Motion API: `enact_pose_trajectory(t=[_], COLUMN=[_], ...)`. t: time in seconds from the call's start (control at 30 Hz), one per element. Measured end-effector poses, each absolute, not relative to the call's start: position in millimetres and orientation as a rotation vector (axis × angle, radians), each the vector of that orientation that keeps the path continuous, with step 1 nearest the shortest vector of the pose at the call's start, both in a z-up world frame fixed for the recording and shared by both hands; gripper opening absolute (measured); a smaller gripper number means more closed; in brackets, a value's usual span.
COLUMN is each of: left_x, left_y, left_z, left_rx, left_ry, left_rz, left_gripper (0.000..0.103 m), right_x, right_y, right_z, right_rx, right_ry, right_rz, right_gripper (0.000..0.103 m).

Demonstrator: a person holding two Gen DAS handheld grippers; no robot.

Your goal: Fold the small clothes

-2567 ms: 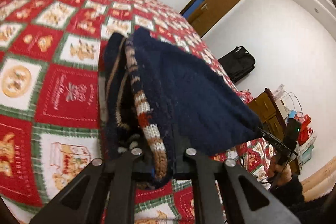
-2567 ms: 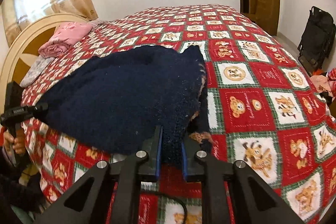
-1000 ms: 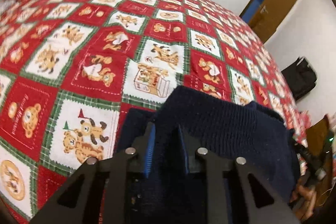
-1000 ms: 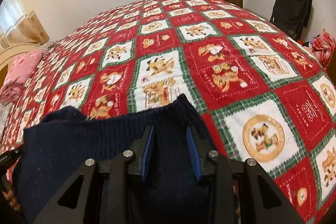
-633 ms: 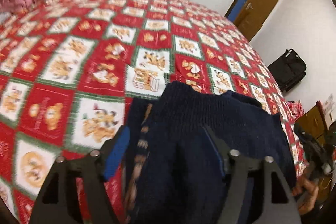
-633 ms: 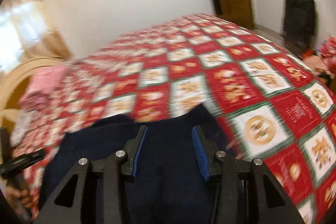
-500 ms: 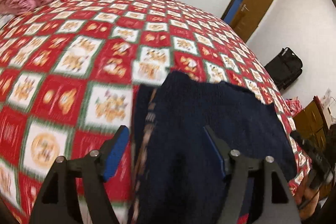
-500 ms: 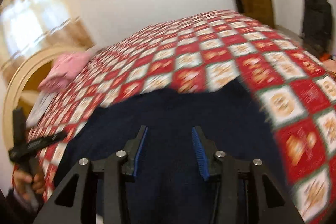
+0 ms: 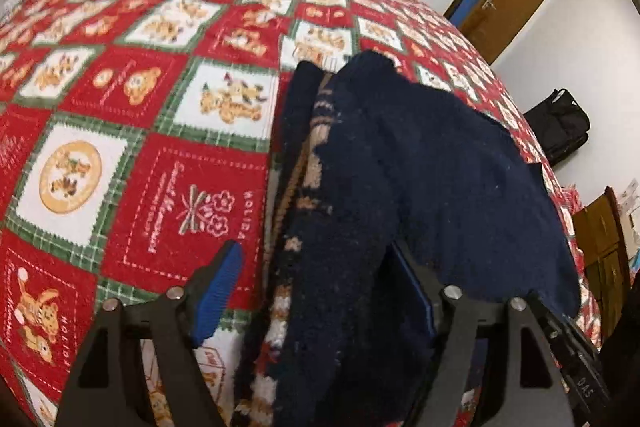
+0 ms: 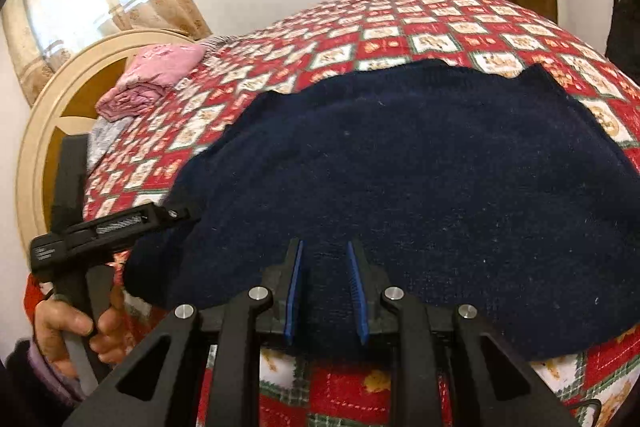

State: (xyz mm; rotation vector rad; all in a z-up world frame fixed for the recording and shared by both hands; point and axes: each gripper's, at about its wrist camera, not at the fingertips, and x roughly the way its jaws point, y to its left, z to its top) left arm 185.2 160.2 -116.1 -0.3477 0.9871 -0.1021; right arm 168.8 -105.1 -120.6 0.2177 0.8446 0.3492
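The red Christmas patchwork quilt (image 10: 460, 23) covered the bed, with the navy knitted sweater (image 10: 420, 167) lying folded across it near the front edge. The sweater could slide off that edge if tugged. The left gripper (image 9: 316, 291) was opening, its pads clear of the knit between them; the right gripper (image 10: 325, 287) was closing, the knit beneath it, not yet clamped. Pink folded clothes (image 10: 156, 79) sat far off by the headboard (image 10: 44, 131)

Dark navy sweater (image 10: 420, 167) no longer lifted by its corners; now dropped, folded over, on the red patchwork bedspread (image 9: 120, 87). Left gripper (image 9: 316, 291) released and opening, fingers wide either side of the striped edge. Right gripper (image 10: 326, 291) swung toward the near left, closing over the fabric's near edge.
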Motion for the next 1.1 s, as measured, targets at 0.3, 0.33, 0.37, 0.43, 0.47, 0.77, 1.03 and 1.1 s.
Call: enact_pose_trajectory(t=[0.3, 0.33, 0.37, 0.43, 0.47, 0.77, 1.03, 1.1], left_x=[186, 186, 187, 186, 186, 184, 189, 190], left_y=[150, 149, 149, 150, 151, 152, 157, 158], left_z=[-120, -120, -120, -120, -120, -120, -121, -120], left_rx=[-0.298, -0.293, -0.293, -0.294, -0.293, -0.321, -0.425, -0.427], left_ry=[0.964, 0.962, 0.960, 0.957, 0.957, 0.970, 0.964, 0.963], left_rz=[-0.061, -0.058, -0.056, -0.056, -0.058, -0.062, -0.124, -0.129], left_gripper=[0.083, 0.083, 0.083, 0.084, 0.084, 0.085, 0.087, 0.071], right_x=[174, 174, 176, 177, 178, 178, 179, 180], right_y=[-107, -108, -108, -110, -111, -108, -108, -103], right_z=[-140, -141, -141, -141, -141, -140, -141, -137], right_rx=[0.240, 0.243, 0.249, 0.267, 0.274, 0.275, 0.293, 0.262], right_ry=[0.861, 0.862, 0.866, 0.873, 0.876, 0.900, 0.912, 0.923], right_rz=[0.377, 0.378, 0.378, 0.380, 0.382, 0.353, 0.333, 0.317], right_gripper=[0.024, 0.024, 0.024, 0.024, 0.024, 0.024, 0.024, 0.024])
